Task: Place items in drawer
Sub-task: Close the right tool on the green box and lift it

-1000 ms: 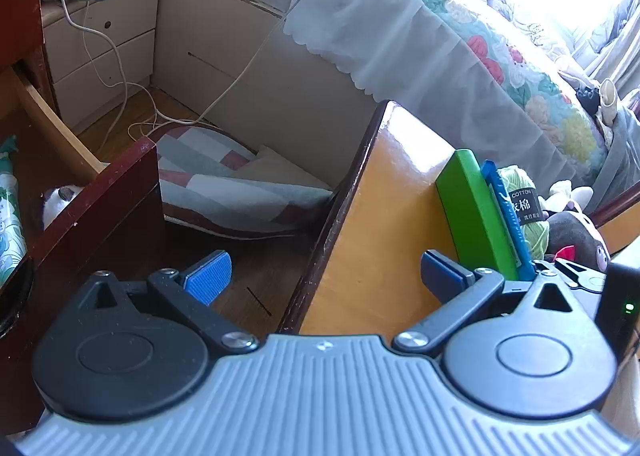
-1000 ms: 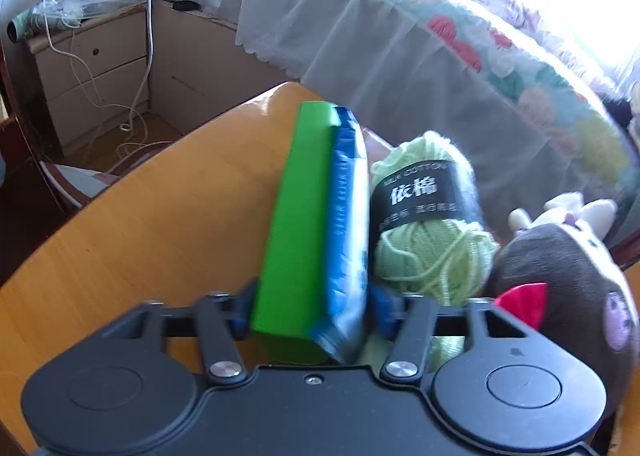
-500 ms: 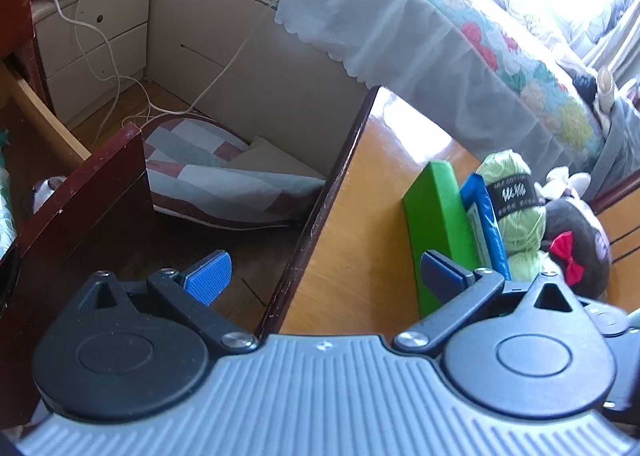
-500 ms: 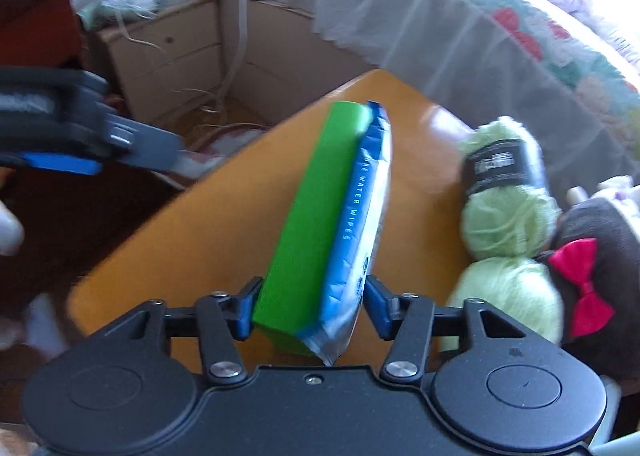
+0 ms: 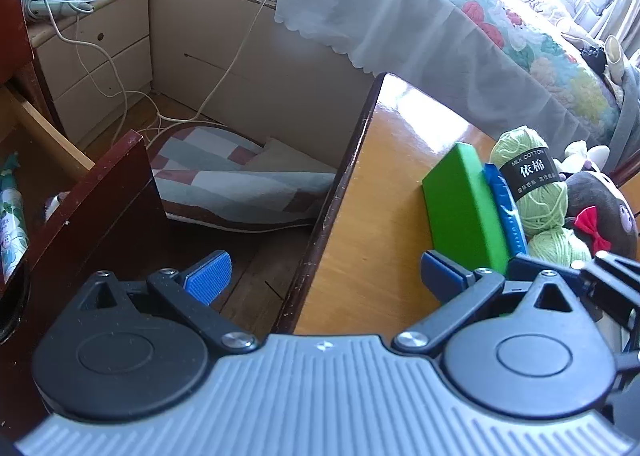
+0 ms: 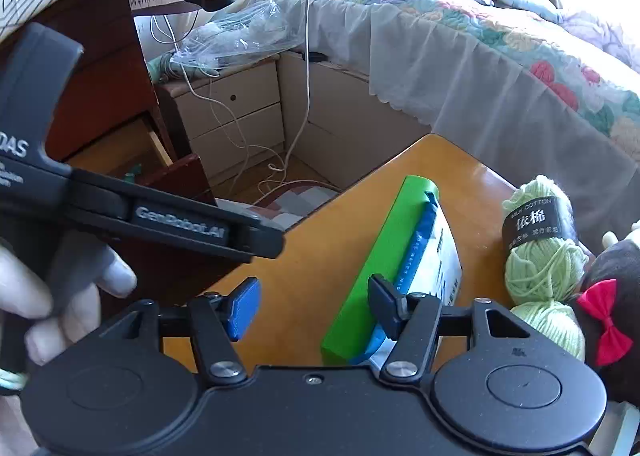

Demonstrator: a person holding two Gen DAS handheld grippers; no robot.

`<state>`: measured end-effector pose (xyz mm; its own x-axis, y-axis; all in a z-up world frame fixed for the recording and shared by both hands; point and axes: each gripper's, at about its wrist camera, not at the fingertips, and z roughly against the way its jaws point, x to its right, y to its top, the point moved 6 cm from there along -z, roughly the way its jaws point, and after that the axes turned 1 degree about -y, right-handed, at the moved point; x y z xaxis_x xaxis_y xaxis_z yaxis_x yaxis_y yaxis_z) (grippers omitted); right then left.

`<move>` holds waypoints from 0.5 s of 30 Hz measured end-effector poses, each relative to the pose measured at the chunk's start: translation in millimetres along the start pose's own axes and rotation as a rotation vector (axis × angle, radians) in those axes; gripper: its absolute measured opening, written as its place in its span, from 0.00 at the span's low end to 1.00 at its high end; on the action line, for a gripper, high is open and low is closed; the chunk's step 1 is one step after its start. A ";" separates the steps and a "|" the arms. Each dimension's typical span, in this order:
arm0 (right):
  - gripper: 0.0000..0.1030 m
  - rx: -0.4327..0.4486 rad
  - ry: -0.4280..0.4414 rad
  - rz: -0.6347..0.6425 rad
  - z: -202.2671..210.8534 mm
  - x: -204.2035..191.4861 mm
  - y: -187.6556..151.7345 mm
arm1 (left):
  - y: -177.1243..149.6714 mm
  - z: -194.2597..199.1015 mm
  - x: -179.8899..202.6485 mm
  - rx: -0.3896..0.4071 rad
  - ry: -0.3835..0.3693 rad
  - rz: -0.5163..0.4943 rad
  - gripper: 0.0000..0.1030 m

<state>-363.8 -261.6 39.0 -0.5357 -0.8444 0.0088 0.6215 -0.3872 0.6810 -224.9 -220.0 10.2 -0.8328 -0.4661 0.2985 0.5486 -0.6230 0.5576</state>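
Observation:
A green box [image 6: 380,256] and a blue pack of wipes [image 6: 432,256] stand side by side on edge on the yellow-brown table [image 6: 320,248]. My right gripper [image 6: 314,306] hangs just in front of them and to their left. Its jaws are opening, and only bare tabletop shows between them. The right finger [image 6: 384,304] overlaps the box's near end. My left gripper [image 5: 326,276] is open and empty over the table's left edge [image 5: 336,192]. The dark red drawer [image 5: 100,192] stands open at the left, with a floral-labelled bottle [image 5: 10,216] inside.
Light green yarn [image 6: 536,240] and a dark plush toy with a red bow [image 6: 612,296] lie right of the pack. A folded striped mat [image 5: 240,180] and white cables [image 5: 120,88] are on the floor. The bed [image 5: 440,16] runs behind. A hand [image 6: 80,276] holds the left tool.
My right gripper has let go of the green box and the wipes pack, which now rest on the table. It has drawn back and swung left. The left gripper stays open.

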 end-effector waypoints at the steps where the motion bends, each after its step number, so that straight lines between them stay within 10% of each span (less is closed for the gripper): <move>1: 0.65 -0.003 -0.016 -0.004 0.4 3.3 -1.1 | -0.3 -0.6 -0.5 -0.002 0.002 0.000 1.00; 15: 0.80 -0.070 -0.193 -0.049 -26.5 27.9 -8.6 | -1.0 -2.5 -5.8 -0.001 0.020 0.009 1.00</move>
<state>-368.9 -291.7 13.9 -0.6614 -0.7401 0.1219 0.6269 -0.4562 0.6316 -220.4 -218.2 6.0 -0.8260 -0.4843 0.2882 0.5564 -0.6191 0.5543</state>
